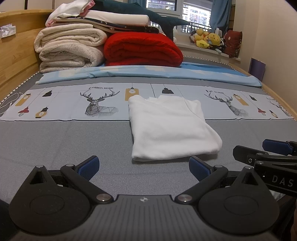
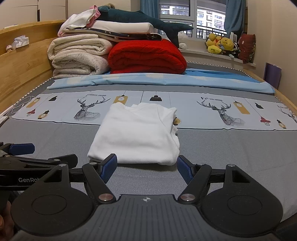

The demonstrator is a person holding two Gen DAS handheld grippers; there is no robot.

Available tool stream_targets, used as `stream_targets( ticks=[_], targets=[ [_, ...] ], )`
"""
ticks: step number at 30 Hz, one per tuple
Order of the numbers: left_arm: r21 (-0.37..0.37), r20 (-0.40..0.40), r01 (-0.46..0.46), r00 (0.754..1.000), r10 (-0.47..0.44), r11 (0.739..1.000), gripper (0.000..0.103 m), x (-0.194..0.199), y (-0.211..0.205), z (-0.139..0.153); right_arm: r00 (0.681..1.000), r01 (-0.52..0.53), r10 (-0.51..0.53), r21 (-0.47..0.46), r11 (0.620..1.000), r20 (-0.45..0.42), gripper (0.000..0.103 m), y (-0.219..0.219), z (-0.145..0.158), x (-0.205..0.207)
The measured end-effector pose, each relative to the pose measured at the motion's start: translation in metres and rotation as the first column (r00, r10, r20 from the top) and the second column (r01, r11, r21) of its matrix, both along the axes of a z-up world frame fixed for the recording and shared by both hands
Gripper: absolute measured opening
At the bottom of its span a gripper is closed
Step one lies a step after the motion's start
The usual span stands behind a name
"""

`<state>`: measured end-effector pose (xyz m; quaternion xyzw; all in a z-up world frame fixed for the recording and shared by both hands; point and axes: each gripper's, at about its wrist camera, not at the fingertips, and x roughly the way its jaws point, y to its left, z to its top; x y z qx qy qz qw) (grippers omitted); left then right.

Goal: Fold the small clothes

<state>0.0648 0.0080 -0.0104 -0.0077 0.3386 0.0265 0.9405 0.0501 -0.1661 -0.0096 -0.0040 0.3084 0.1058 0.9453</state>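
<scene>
A small white garment (image 1: 170, 128) lies folded into a rough rectangle on the grey bedsheet (image 1: 65, 144); the right wrist view shows the same white garment (image 2: 137, 133) straight ahead. My left gripper (image 1: 143, 167) stands open just short of the garment's near left corner, with nothing between its blue pads. My right gripper (image 2: 147, 167) is open too, its fingertips at the garment's near edge without pressing on it. Each gripper shows at the edge of the other's view: the right gripper (image 1: 267, 150) and the left gripper (image 2: 37, 152).
Folded cream blankets (image 1: 70, 50) and a red blanket (image 1: 143, 49) are stacked at the far end of the bed, with a plush shark (image 1: 141, 13) on top. A light blue sheet (image 1: 148, 74) lies before them. A wooden headboard (image 1: 16, 55) runs along the left; plush toys (image 1: 207, 39) sit on the windowsill.
</scene>
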Motion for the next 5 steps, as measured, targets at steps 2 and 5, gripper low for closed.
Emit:
stream_targets(
  ticks=[2, 5],
  targets=[
    [0.000, 0.000, 0.000, 1.000, 0.000, 1.000, 0.103, 0.0000, 0.0001, -0.0001, 1.000, 0.000, 0.000, 0.000, 1.000, 0.001, 0.073, 0.0001, 0.0000, 0.0000],
    [-0.003, -0.005, 0.000, 1.000, 0.000, 1.000, 0.103, 0.0005, 0.0013, -0.0012, 1.000, 0.000, 0.000, 0.000, 1.000, 0.000, 0.073, 0.0001, 0.0000, 0.0000]
  ],
)
